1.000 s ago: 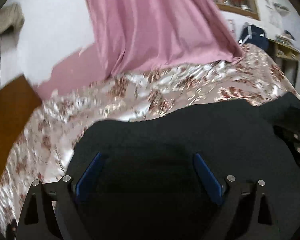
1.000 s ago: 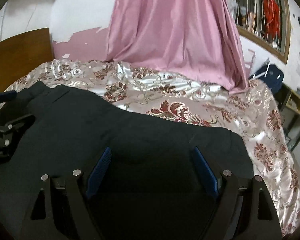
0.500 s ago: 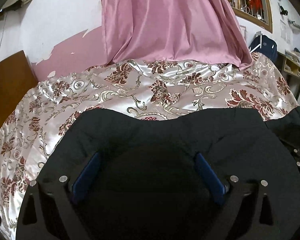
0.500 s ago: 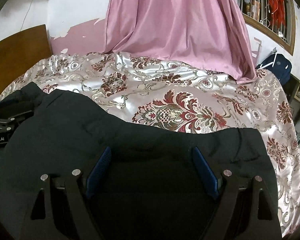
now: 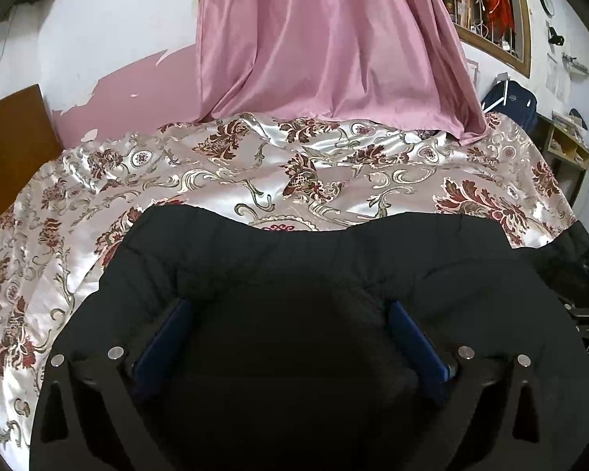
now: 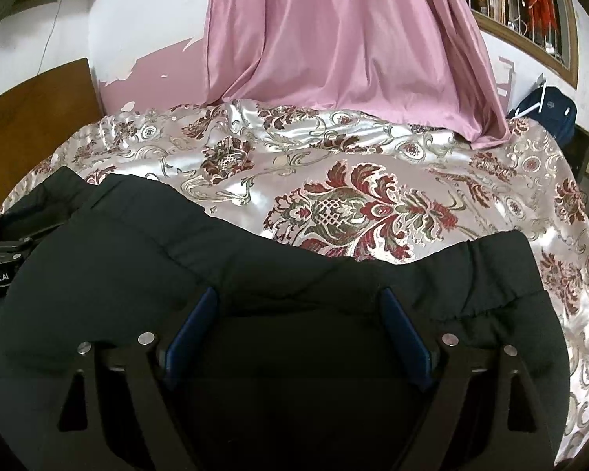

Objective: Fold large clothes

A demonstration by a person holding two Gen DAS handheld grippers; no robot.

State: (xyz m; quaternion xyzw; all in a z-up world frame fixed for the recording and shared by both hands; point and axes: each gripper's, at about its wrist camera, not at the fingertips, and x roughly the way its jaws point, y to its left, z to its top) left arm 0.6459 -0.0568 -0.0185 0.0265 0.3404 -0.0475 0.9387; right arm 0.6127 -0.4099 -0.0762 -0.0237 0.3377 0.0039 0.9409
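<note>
A large black padded garment [image 5: 314,259] lies on a bed with a shiny floral cover [image 5: 216,180]. It also fills the lower part of the right wrist view [image 6: 145,259], where its elastic edge [image 6: 491,259] shows at the right. My left gripper [image 5: 290,314] is open, its blue pads [image 5: 165,337] wide apart with black cloth bunched between them. My right gripper [image 6: 298,314] is open the same way, its blue pads [image 6: 190,329] apart over the cloth. The fingertips are hidden in the dark fabric.
A pink curtain [image 5: 326,39] hangs behind the bed. A brown headboard [image 6: 35,110] stands at the left. A dark blue backpack [image 6: 546,114] and shelves [image 5: 569,149] are at the right. The left gripper's body [image 6: 0,259] shows at the right wrist view's left edge.
Both grippers have moved back toward the near side of the bed, showing more floral cover beyond the garment. The jaws stay wide apart.
</note>
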